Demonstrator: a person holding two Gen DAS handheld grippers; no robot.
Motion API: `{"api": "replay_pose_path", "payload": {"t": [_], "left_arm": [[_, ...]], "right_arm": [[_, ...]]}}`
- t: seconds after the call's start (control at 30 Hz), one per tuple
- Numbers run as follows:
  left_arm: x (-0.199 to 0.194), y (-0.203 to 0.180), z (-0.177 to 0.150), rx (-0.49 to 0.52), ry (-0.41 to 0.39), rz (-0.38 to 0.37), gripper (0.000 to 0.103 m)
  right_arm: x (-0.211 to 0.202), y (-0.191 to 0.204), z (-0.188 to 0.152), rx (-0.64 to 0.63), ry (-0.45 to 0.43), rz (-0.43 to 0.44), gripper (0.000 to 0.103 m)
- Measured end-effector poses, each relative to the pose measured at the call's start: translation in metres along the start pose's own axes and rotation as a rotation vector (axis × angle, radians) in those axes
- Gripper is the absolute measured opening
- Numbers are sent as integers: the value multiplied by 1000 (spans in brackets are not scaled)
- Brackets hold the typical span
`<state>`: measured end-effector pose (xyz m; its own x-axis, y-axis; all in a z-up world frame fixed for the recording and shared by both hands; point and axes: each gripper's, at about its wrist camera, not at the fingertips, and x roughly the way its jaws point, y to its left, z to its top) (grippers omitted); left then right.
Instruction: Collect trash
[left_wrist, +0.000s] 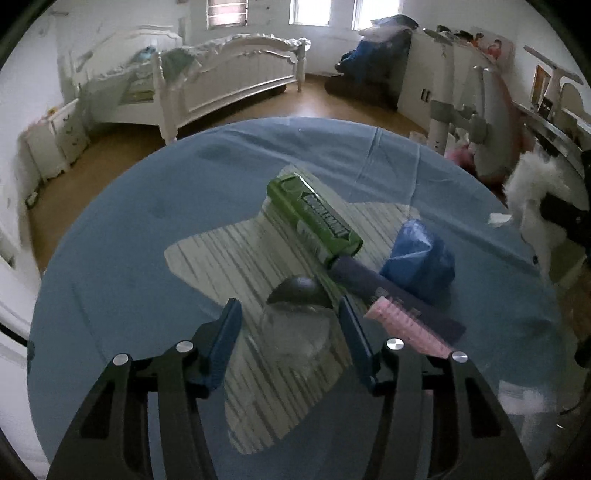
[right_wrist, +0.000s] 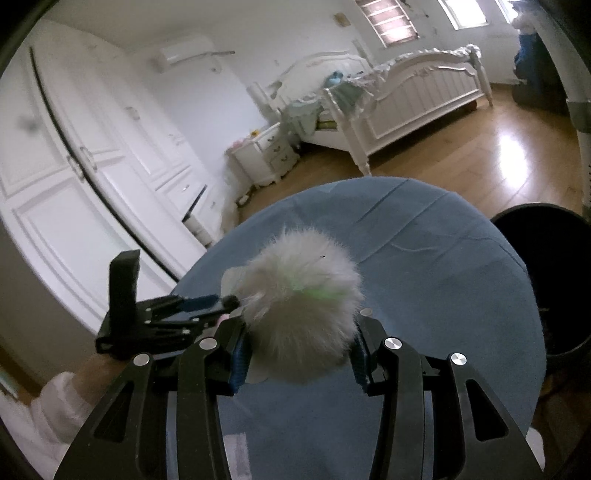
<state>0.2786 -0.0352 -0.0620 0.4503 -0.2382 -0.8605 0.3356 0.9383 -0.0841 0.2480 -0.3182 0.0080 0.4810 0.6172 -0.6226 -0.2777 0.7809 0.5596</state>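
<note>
- Between my left gripper (left_wrist: 288, 314) fingers, at lower centre of the left wrist view, sits a clear crumpled wrapper (left_wrist: 295, 332) with a dark lump (left_wrist: 297, 291) at its top; the pads flank it but do not look pressed on yet, so I call these jaws open.
- Right gripper (right_wrist: 299, 354) is clamped on a fluffy white pompom (right_wrist: 301, 306), lifted off the blue tablecloth (right_wrist: 443, 277), I judge for carrying to the black bin (right_wrist: 546, 236) at the frame's right edge.
- Beyond the wrapper lie a green box (left_wrist: 314, 218), blue bag (left_wrist: 417, 258), pink comb (left_wrist: 402, 325) and dark stick (left_wrist: 373, 284), grouped right of centre within easy reach.
</note>
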Motion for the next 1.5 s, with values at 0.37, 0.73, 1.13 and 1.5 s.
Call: {"api": "replay_pose_path", "payload": {"t": [0.37,0.73,1.13,1.5], "left_arm": [[-19,2,6,-100,-40,-9,38],[-41,-128,112,-38,-171,-339,38],[72,-236,171,8,-70,-525,38],[108,-241,185,-17,-14,-497,55]], "right_arm": [[-6,-12,2,6,-18,20,44],[-71,-97,59,93,-268,-137,44],[-65,-238,54,242,-204,-346,44],[-56,-274,41,285,-187,-363,65]]}}
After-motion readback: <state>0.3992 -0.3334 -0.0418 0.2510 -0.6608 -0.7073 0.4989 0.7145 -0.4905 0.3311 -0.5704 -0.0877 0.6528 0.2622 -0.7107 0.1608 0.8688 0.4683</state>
